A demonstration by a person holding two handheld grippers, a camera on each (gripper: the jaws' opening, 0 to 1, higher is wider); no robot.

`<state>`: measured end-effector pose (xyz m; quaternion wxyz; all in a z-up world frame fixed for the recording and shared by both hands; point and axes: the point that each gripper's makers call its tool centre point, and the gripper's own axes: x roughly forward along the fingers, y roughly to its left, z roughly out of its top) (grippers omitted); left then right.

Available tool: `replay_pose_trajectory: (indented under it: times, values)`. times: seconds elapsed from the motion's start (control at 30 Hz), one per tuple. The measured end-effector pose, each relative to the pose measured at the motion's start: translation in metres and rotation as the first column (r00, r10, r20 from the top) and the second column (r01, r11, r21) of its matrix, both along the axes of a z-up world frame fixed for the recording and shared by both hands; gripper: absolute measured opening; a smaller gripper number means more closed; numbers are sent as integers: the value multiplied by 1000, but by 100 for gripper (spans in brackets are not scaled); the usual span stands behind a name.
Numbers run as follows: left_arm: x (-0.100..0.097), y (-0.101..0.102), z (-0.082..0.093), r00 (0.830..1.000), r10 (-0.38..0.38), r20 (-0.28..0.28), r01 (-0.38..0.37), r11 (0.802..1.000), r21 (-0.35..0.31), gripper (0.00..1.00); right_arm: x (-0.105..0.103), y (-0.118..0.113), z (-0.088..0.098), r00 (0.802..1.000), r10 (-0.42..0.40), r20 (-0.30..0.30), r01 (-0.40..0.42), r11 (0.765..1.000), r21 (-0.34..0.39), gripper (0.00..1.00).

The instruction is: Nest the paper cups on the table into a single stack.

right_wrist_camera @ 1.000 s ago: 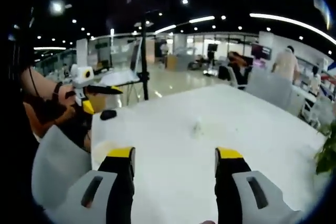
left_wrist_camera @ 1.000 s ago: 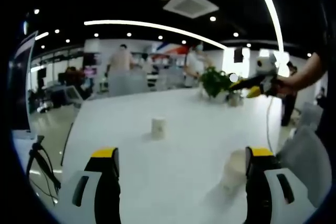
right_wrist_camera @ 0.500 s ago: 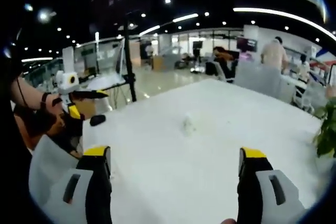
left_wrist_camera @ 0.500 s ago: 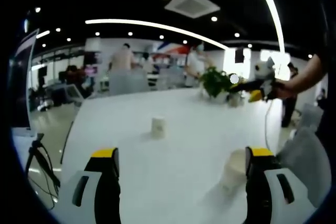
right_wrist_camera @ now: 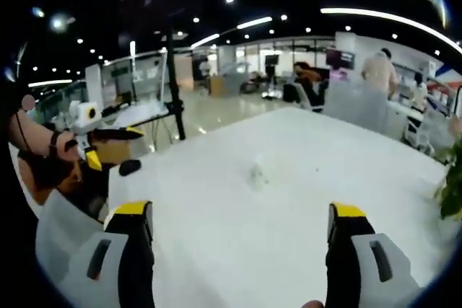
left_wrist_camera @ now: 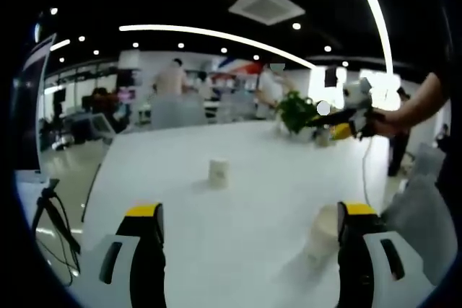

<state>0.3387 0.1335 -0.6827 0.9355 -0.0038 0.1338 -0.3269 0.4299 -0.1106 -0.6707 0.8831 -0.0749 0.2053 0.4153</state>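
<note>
Two paper cups were seen on the white table (left_wrist_camera: 238, 236). One cup (left_wrist_camera: 218, 174) stood upright at the centre of the left gripper view; a second cup (left_wrist_camera: 321, 232) lay low and right in that frame, just beside the right-hand jaw. In the right gripper view a small pale cup (right_wrist_camera: 257, 172) was seen at mid-frame, too blurred for detail.

The cups were judged light, thin-walled and easily crushed or tipped, so a gentle pinch across the wall just under the rim was judged best.

The left gripper (left_wrist_camera: 249, 229) was held wide apart with nothing grasped; the right gripper (right_wrist_camera: 242, 225) was likewise spread wide and empty.

A potted plant (left_wrist_camera: 296, 113) stood at the table's far edge, upper right.
</note>
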Motion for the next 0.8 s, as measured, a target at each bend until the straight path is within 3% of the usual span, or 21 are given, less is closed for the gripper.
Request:
replay_pose_trajectory:
  times: [0.4,0.8]
  values:
    - [-1,-2,-8,999,42,-7,-42,999,-8,98,52,40,-19,999,49,-6,-50,997,-52,92]
    - [10,7,-20,997,82,-14,-82,996,-19,98,116,87,-59,994,102,-35,-106,986,-130,86]
